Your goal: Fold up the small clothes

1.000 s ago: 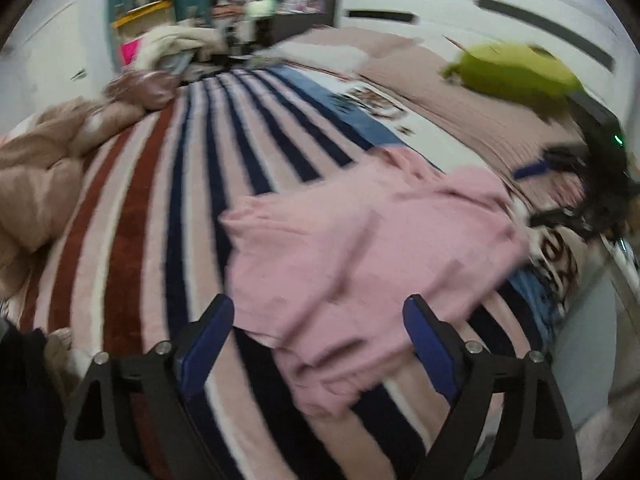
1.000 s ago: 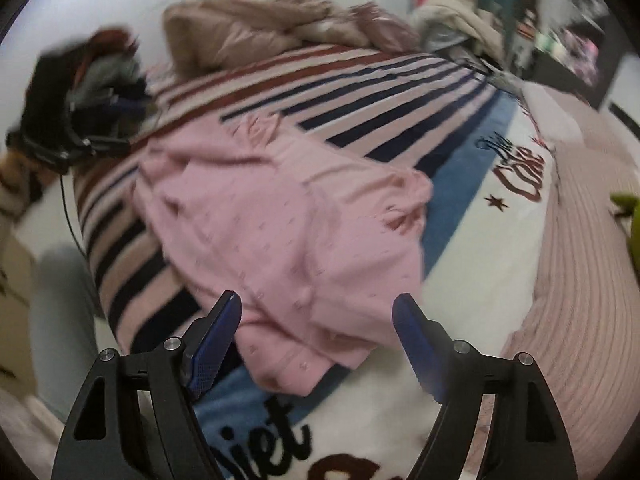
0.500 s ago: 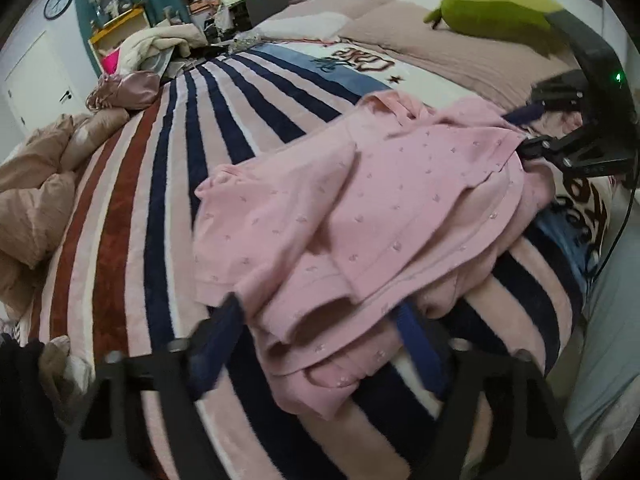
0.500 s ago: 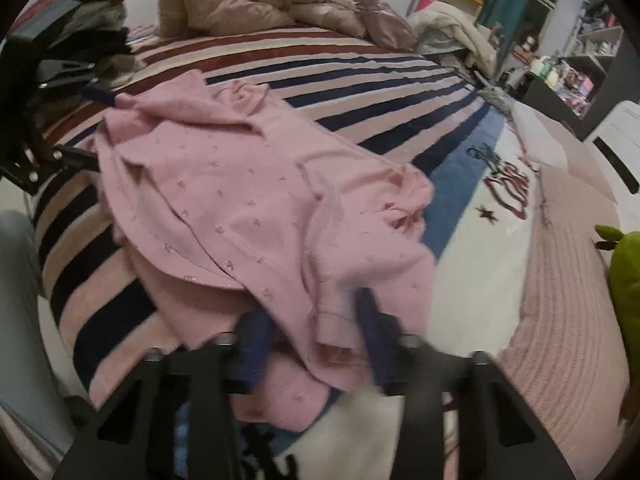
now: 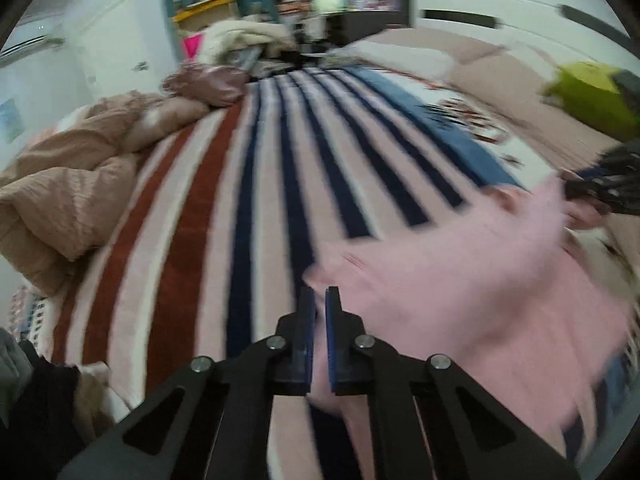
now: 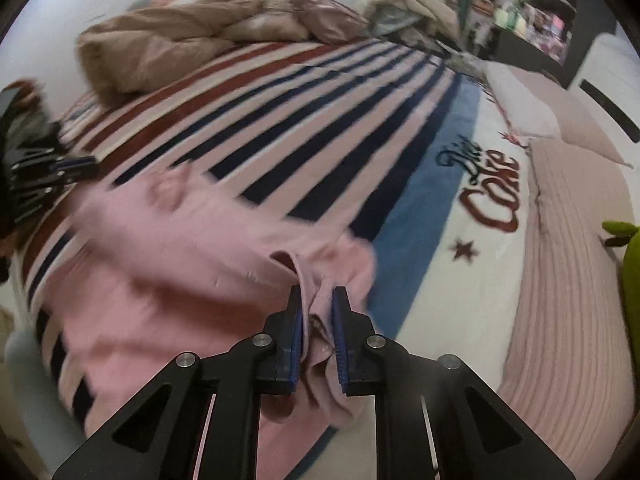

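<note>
A pink garment [image 5: 460,280] lies crumpled on the striped blanket [image 5: 248,184], blurred by motion. My left gripper [image 5: 317,300] is shut on its near left edge. My right gripper [image 6: 317,300] is shut on a bunched fold at the other edge of the pink garment [image 6: 180,256], with cloth hanging between its jaws. Each gripper shows in the other's view: the right one at the right edge [image 5: 600,190] and the left one at the left edge [image 6: 52,172], both pinching the garment.
A tan duvet [image 5: 68,192] is heaped at the left of the bed. A green plush toy [image 5: 592,96] and pink ribbed cover [image 6: 572,280] lie on the right side. Pillows [image 6: 528,104], clothes piles and shelves stand at the far end.
Both grippers went from wide open to shut on the garment's opposite edges. The garment has been pulled and shifted on the blanket; both views are motion-blurred.
</note>
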The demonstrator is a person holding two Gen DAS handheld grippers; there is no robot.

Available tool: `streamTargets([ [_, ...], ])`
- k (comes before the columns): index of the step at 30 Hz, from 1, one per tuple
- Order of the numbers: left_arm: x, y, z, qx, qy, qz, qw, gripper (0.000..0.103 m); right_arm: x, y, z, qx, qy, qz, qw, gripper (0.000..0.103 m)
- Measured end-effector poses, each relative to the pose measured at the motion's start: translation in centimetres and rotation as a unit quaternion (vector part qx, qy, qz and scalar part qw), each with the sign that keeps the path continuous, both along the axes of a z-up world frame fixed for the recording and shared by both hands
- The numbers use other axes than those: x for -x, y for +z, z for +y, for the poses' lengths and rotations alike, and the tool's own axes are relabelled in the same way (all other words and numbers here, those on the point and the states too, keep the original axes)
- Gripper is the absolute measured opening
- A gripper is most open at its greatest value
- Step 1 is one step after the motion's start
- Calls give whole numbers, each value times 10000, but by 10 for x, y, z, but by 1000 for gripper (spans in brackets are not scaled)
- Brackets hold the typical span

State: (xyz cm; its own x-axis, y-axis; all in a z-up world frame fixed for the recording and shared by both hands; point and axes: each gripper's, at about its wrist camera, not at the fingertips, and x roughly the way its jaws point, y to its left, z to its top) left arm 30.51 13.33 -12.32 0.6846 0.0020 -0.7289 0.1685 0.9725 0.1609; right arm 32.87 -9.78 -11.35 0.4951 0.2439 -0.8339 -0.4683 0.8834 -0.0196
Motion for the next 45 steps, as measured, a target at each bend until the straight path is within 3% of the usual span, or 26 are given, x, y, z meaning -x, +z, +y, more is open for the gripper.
streamTargets([
  [3, -45, -10, 17, 173, 717, -18, 9973, 5, -43, -14, 2, 325, -384, 41, 9987, 9],
  [4, -56, -15, 24, 283, 919, 113, 9953, 7, -57, -21, -1, 272, -554, 185, 9979, 16],
  [5, -60, -16, 28, 469, 898, 202, 9947, 16, -68, -24, -6, 96, -740, 294, 9968, 19],
  [6, -58, -15, 30, 744, 708, 223, 9945, 23, -72, -24, -11, -34, -793, 325, 9963, 23],
  [8, -38, -7, 28, 1165, 73, 142, 9931, 63, -70, -17, -26, -511, -854, 286, 9946, 51],
  [9, -24, -3, 24, 1184, -260, 88, 9926, 68, -64, -13, -33, -688, -864, 219, 9936, 56],
  [13, 28, -2, -3, 826, -1376, 269, 9867, 72, -31, -9, -53, -923, -771, 210, 9925, 58],
  [16, 59, -20, -27, 566, -2122, 662, 9733, 79, -5, -14, -58, -1120, -592, 336, 9914, 58],
  [18, 68, -33, -43, 209, -2359, 824, 9681, 80, 9, -19, -56, -1121, -507, 359, 9918, 58],
  [20, 70, -42, -50, -17, -2265, 867, 9701, 80, 20, -25, -54, -1068, -435, 382, 9926, 58],
  [22, 67, -46, -52, 31, -2157, 786, 9733, 78, 28, -28, -51, -1005, -398, 389, 9934, 58],
  [24, 62, -45, -53, -75, -1960, 663, 9783, 40, 31, -30, -50, -970, -396, 386, 9937, 58],
  [25, 56, -44, -51, -57, -1856, 698, 9801, 13, 32, -29, -50, -971, -405, 375, 9937, 58],
  [27, 45, -38, -41, 305, -1658, 773, 9827, 11, 32, -27, -51, -979, -408, 328, 9938, 58],
  [31, 19, -13, -12, 822, -1185, 416, 9887, 9, 29, -22, -51, -1029, -376, 220, 9937, 58],
  [35, -36, -6, 17, 1167, -427, 338, 9917, 10, 19, -21, -48, -1194, -377, 293, 9917, 58],
  [39, -96, -21, 49, 1469, 624, 421, 9863, 16, 12, -24, -41, -1197, -350, 359, 9915, 58],
  [40, -103, -23, 57, 1484, 947, 433, 9834, 24, 12, -24, -41, -1204, -342, 370, 9915, 58],
  [42, -104, -23, 69, 1718, 1111, 424, 9779, 40, 13, -24, -44, -1234, -336, 390, 9910, 58],
  [44, -92, -19, 72, 2033, 761, 392, 9754, 68, 16, -24, -51, -1244, -379, 396, 9907, 58],
  [45, -83, -19, 70, 2080, 505, 479, 9756, 76, 19, -25, -55, -1257, -401, 403, 9904, 58],
])
